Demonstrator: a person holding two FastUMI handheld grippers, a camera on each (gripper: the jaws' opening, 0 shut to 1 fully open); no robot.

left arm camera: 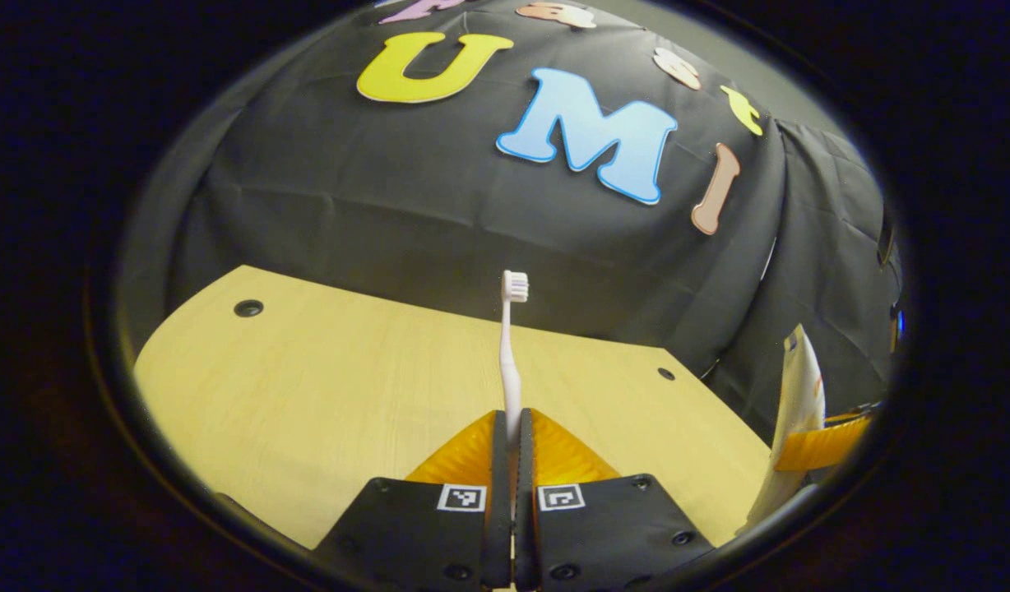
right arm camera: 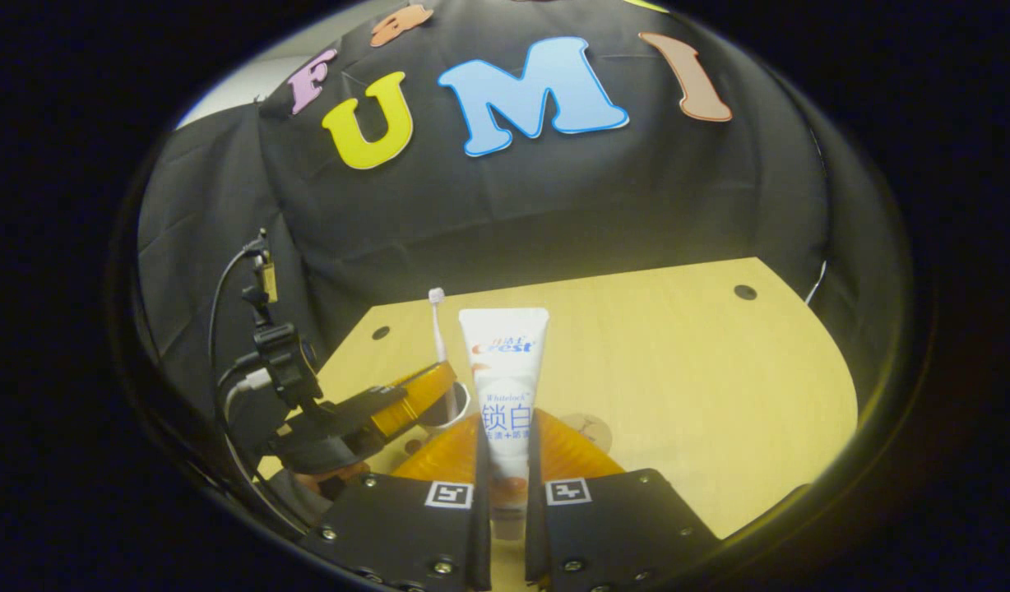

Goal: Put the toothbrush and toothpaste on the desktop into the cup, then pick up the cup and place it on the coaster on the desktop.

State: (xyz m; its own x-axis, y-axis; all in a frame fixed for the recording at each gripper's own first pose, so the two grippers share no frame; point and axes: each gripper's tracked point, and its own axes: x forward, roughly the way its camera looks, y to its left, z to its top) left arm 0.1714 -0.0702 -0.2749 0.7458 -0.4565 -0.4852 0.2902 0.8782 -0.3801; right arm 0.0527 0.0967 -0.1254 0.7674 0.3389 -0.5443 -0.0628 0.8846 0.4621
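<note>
Left gripper view: fingers (left arm camera: 511, 427) clamp the toothbrush (left arm camera: 511, 345); right fingers (right arm camera: 505, 460) clamp the toothpaste (right arm camera: 505, 386); neither is in the cup (right arm camera: 447, 415) yet.

i read a brand name in blue and red lettering near the top of the toothpaste tube (right arm camera: 505, 386), a small pale word under it, too small to make out, then large blue chinese characters lower down. each claw block carries a square black-and-white coded marker, no readable text. nothing legible elsewhere.
</note>
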